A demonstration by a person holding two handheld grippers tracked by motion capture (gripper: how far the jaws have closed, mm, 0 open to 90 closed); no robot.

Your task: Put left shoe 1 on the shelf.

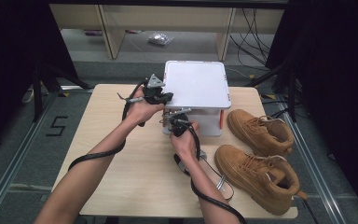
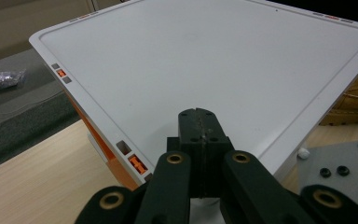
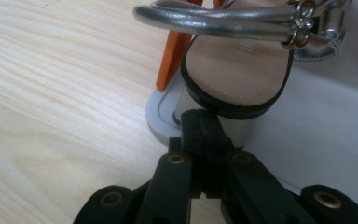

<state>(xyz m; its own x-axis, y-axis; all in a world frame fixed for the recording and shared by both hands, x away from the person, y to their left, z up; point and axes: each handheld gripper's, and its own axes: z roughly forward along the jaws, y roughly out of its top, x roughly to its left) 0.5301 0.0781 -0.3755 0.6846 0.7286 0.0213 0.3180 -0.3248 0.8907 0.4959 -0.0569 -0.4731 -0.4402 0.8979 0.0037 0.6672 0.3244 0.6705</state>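
A white box with a flat lid [image 1: 196,84] stands at the back middle of the wooden table [image 1: 121,154]. My left gripper [image 1: 165,97] is shut, and its tips [image 2: 199,114] rest over the lid [image 2: 205,56] near its left edge. My right gripper [image 1: 175,120] is low at the box's front left corner. In the right gripper view its shut tips [image 3: 203,119] meet the black sole edge of a silver-strapped sandal [image 3: 237,65] beside an orange latch [image 3: 172,56]. I cannot tell whether the sole is pinched. Another sandal [image 1: 214,175] lies on the table under my right forearm.
Two tan boots [image 1: 258,130] [image 1: 261,175] lie on the table's right side, one behind the other. A clear plastic bag [image 1: 160,38] lies on the floor behind the table. Dark curtains and cables flank both sides.
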